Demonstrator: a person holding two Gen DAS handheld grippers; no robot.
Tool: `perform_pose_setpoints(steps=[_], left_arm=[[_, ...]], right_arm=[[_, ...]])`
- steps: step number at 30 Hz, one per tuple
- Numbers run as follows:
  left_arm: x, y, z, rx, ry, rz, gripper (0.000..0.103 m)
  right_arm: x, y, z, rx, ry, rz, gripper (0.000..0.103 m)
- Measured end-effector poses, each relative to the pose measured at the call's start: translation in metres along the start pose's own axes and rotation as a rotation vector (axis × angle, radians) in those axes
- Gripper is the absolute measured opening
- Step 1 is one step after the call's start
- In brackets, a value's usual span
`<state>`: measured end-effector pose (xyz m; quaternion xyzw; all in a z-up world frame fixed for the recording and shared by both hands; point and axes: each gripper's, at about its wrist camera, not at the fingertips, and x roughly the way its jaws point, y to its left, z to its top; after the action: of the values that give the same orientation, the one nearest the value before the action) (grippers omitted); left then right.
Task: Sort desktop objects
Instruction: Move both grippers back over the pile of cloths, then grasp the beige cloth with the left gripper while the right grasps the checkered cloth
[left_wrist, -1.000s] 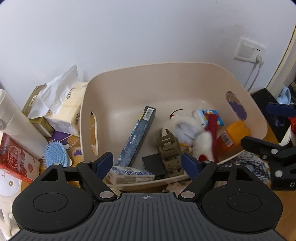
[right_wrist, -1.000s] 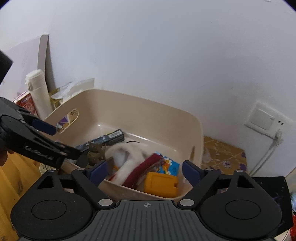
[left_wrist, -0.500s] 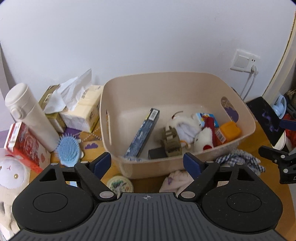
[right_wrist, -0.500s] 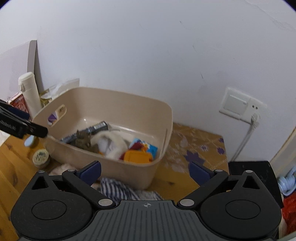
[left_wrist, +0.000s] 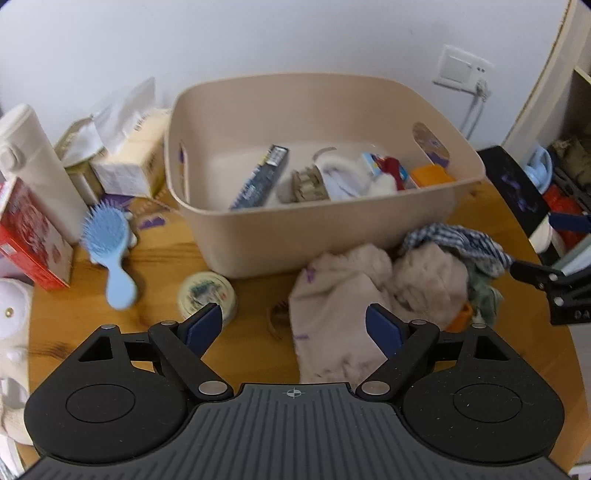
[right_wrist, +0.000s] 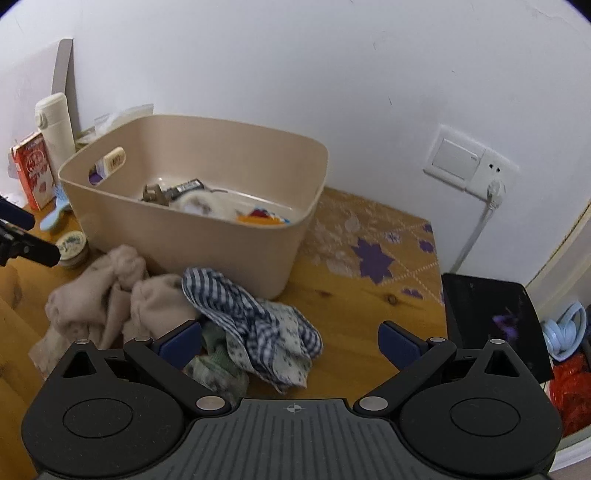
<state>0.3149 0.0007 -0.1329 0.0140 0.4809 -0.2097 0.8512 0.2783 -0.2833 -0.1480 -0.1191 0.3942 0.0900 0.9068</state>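
Note:
A beige plastic bin (left_wrist: 332, 236) (right_wrist: 207, 236) stands on the wooden table and holds a dark long box (left_wrist: 258, 179), a white plush toy (left_wrist: 343, 177), an orange block (left_wrist: 430, 175) and other small things. In front of it lie beige cloths (left_wrist: 351, 291) (right_wrist: 107, 291) and a blue checked cloth (left_wrist: 458, 240) (right_wrist: 251, 317). My left gripper (left_wrist: 293, 326) hangs open above the table, near the beige cloths and a round tin (left_wrist: 207, 293). My right gripper (right_wrist: 290, 341) is open over the checked cloth, nothing between its fingers.
Left of the bin stand a white bottle (left_wrist: 33, 158), a red carton (left_wrist: 29, 236), tissue packs (left_wrist: 129, 162) and a blue hairbrush (left_wrist: 110, 243). A black tablet (right_wrist: 495, 321) lies at the right table edge. A wall socket with a cord (right_wrist: 480, 166) sits behind.
Both grippers have pulled back from the bin toward the near side of the table, so the cloths and tin in front of it now show. The right jaws spread a little wider.

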Motion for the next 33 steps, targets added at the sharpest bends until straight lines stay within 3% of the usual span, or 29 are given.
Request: perform_pose_setpoints(steps=[13, 23, 24, 27, 33], left_arm=[[0.024, -0.031, -0.016, 0.057, 0.009, -0.012, 0.086], [0.048, -0.043, -0.015, 0.077, -0.009, 0.044, 0.085], [0.05, -0.044, -0.014, 0.081, -0.003, 0.046, 0.084], [0.057, -0.045, -0.012, 0.081, 0.027, 0.022, 0.064], [0.06, -0.045, -0.01, 0.078, 0.039, 0.015, 0.05]], right_arm=[[0.029, -0.008, -0.009, -0.008, 0.046, 0.002, 0.103], [0.056, -0.017, -0.009, 0.013, 0.053, 0.034, 0.103], [0.058, -0.018, -0.008, 0.017, 0.052, 0.039, 0.103], [0.064, -0.019, -0.009, 0.025, 0.043, 0.056, 0.102], [0.069, -0.02, -0.007, 0.028, 0.042, 0.102, 0.074]])
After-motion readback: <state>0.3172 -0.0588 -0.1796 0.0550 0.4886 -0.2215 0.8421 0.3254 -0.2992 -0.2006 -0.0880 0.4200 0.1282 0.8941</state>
